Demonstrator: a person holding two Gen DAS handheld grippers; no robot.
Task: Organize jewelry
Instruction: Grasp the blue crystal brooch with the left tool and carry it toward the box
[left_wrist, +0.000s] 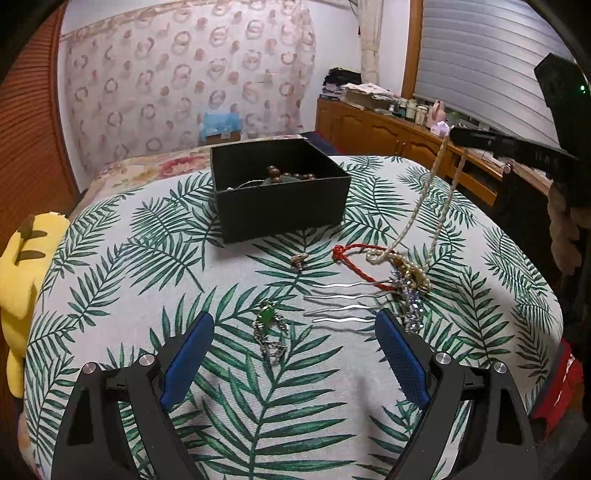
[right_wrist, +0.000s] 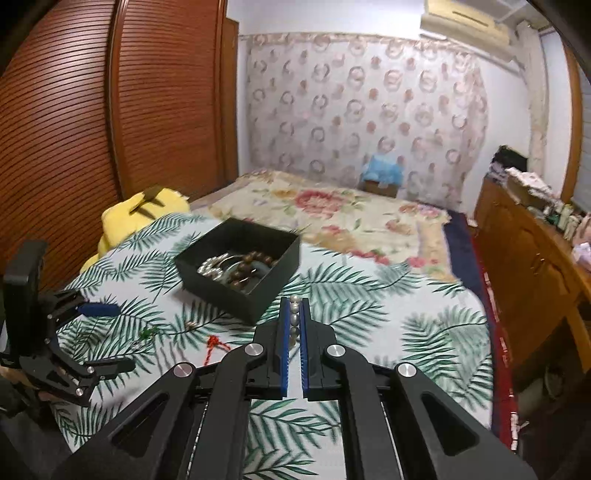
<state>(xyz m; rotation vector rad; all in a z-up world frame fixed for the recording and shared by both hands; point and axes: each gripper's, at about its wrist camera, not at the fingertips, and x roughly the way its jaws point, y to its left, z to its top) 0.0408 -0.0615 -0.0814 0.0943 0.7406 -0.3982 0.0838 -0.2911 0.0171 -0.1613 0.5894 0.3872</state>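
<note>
A black box (left_wrist: 280, 192) with brown beads stands on the leaf-print cloth; in the right wrist view the box (right_wrist: 240, 269) also holds silver beads. My right gripper (right_wrist: 294, 306) is shut on a pearl necklace (right_wrist: 294, 319). In the left wrist view it (left_wrist: 456, 133) hangs the pearl necklace (left_wrist: 417, 210) above the cloth, its lower end resting in a jewelry pile (left_wrist: 404, 273). My left gripper (left_wrist: 295, 321) is open and low over the cloth, with a green-stone chain (left_wrist: 269, 325) and a silver hair comb (left_wrist: 340, 301) between its fingers.
A red cord (left_wrist: 354, 258) and a small earring (left_wrist: 299, 260) lie between the box and the pile. A yellow plush toy (left_wrist: 22, 288) sits at the left edge. A wooden sideboard (left_wrist: 399, 133) with bottles is at the right, and a floral bedspread (right_wrist: 332, 218) lies behind.
</note>
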